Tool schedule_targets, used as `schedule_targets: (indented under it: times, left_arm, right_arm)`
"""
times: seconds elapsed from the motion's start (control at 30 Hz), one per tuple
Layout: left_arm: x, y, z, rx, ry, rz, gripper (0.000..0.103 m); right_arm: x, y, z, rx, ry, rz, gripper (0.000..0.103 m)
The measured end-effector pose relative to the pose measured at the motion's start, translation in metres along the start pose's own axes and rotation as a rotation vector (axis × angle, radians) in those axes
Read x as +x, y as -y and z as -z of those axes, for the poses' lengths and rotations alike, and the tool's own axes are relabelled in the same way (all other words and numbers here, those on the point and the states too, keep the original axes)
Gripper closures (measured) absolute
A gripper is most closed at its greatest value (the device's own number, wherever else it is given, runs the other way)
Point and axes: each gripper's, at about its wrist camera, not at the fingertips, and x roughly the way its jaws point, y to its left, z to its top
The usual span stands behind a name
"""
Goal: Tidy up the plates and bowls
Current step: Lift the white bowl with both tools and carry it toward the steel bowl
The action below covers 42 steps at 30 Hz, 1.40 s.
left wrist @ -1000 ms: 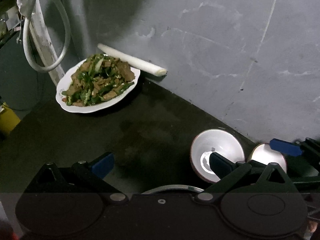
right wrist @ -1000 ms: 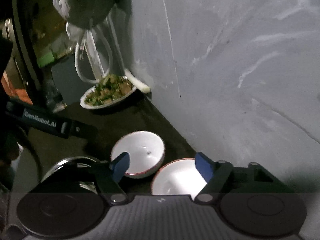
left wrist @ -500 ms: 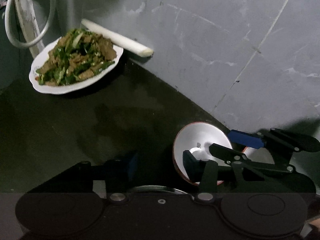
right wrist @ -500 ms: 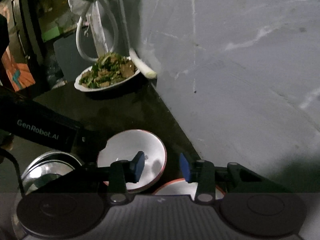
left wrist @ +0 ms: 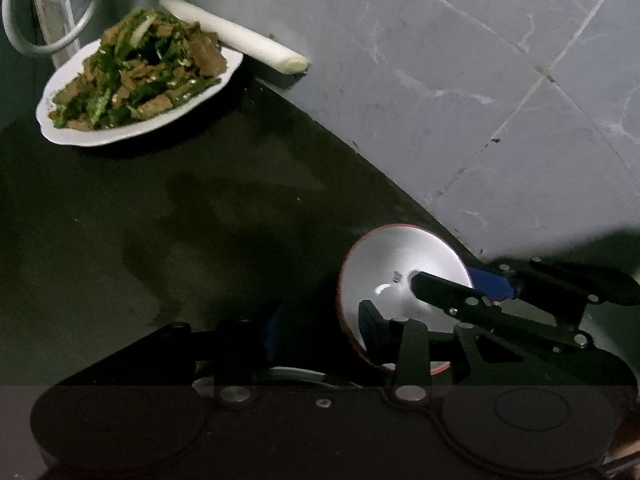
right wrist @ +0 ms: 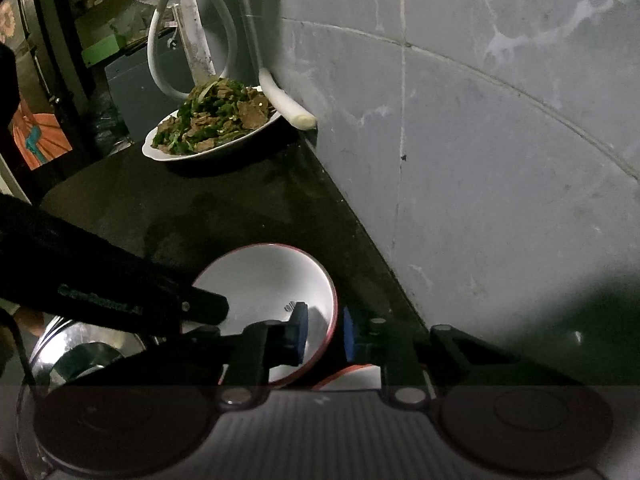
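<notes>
A white bowl with a red rim [right wrist: 260, 284] sits on the dark counter near the tiled wall; it also shows in the left wrist view [left wrist: 400, 264]. My right gripper [right wrist: 324, 336] is shut on its rim, one blue pad inside and one outside. A second red-rimmed bowl [right wrist: 352, 376] lies right below it, mostly hidden. My left gripper [left wrist: 320, 328] is open just left of the first bowl, its right finger [left wrist: 372, 328] at the bowl's near rim. The right gripper's fingers [left wrist: 452, 292] also show in the left wrist view, reaching into the bowl.
A white plate of stir-fried greens and meat [left wrist: 136, 76] sits at the counter's far end with a white leek stalk [left wrist: 236, 36] behind it against the wall. A shiny steel bowl [right wrist: 84, 352] is at the near left. A hose and pipe [right wrist: 188, 40] stand by the corner.
My right gripper has closed from wide open onto the first bowl's rim. My left gripper has shifted toward the bowl, and the plate now sits farther up-left in its view.
</notes>
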Motion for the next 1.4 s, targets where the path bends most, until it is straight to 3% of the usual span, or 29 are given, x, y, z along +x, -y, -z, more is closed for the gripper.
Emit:
schedule_targets:
  times: [0.17, 0.37, 0.47, 0.93, 1.4]
  left_arm:
    - [0.004, -0.001, -0.001, -0.015, -0.011, 0.052, 0.09]
    - [0.003, -0.003, 0.002, -0.052, 0.01, 0.049, 0.093]
    - [-0.002, -0.006, 0.004, -0.086, 0.039, 0.044, 0.096]
    - [-0.062, -0.011, 0.016, -0.147, 0.197, 0.048, 0.097]
    - [-0.131, -0.036, 0.07, -0.218, 0.256, 0.096, 0.097]
  right_arm:
    - [0.002, 0.002, -0.001, 0.005, -0.009, -0.018, 0.086]
    - [0.003, -0.001, -0.002, 0.005, -0.011, -0.008, 0.086]
    - [0.002, -0.002, 0.0, 0.023, 0.004, -0.006, 0.091]
    - [-0.034, -0.015, -0.011, 0.071, 0.131, -0.025, 0.093]
    - [-0.093, -0.07, -0.011, 0.035, 0.167, -0.024, 0.095]
